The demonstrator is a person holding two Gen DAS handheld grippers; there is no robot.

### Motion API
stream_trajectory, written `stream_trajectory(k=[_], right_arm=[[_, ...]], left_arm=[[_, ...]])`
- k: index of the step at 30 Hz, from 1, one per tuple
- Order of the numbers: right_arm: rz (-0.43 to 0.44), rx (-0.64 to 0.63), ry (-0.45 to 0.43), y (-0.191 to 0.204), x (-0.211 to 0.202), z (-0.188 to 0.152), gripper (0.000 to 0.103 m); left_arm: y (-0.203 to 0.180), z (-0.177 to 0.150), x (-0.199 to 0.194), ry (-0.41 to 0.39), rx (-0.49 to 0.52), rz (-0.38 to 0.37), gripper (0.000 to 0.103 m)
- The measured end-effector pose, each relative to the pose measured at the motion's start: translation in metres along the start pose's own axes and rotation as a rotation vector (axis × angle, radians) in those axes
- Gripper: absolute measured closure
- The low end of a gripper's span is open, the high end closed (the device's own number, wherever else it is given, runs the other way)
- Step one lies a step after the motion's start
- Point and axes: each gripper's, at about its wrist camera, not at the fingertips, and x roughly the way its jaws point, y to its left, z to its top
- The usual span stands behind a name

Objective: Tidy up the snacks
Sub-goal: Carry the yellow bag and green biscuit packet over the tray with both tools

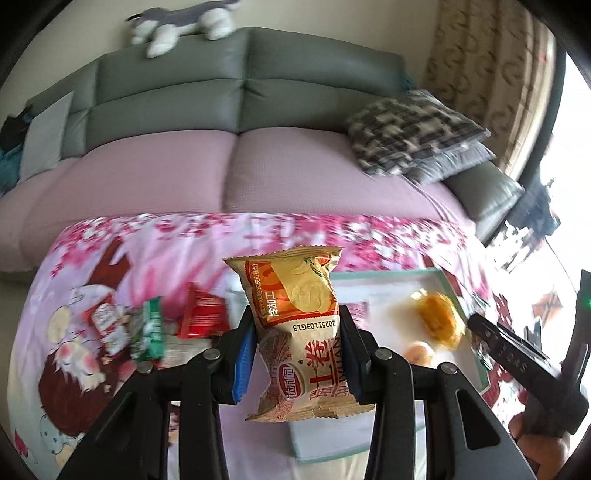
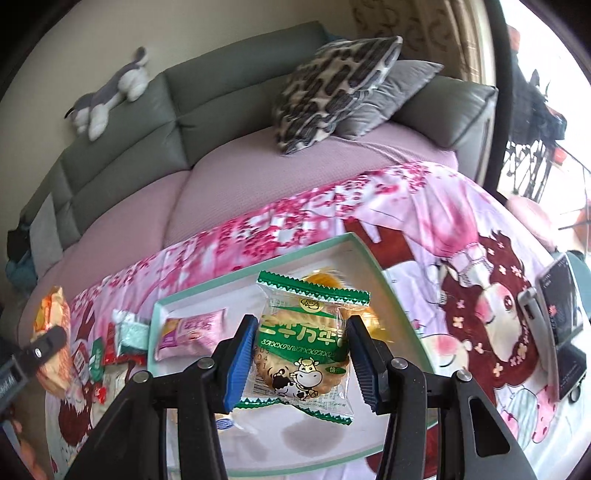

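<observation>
My left gripper [image 1: 297, 354] is shut on a gold and orange snack packet [image 1: 299, 328], held upright above the table. It shows at the left edge of the right wrist view [image 2: 51, 343]. My right gripper [image 2: 301, 360] is shut on a green-edged clear biscuit packet with a cow on it [image 2: 304, 350], held over the white tray with a mint rim [image 2: 354, 240]. In the tray lie a pink packet [image 2: 192, 332] and yellow wrapped cakes [image 1: 437, 317]. The right gripper's body shows at the right of the left wrist view [image 1: 517, 354].
Several loose red and green packets [image 1: 147, 328] lie left of the tray on the pink cartoon cloth [image 1: 110, 243]. A sofa with a pink cover [image 1: 221, 173], cushions [image 1: 410, 129] and a plush dog [image 1: 181, 22] stands behind. A dark device [image 2: 557, 321] lies at the table's right.
</observation>
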Motion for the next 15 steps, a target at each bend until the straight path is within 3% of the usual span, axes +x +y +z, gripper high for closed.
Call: stream_trajectory(k=[7, 15], right_arm=[[-0.059, 0.016, 0.019, -0.020, 0.007, -0.001, 0.051], [-0.072, 0.042, 0.075, -0.035, 0.021, -0.008, 0.051]], left_arm=[[-0.050, -0.010, 0.022, 0.048, 0.092, -0.044, 0.060], [-0.072, -0.018, 0.052, 0.088, 0.125, -0.038, 0.060]])
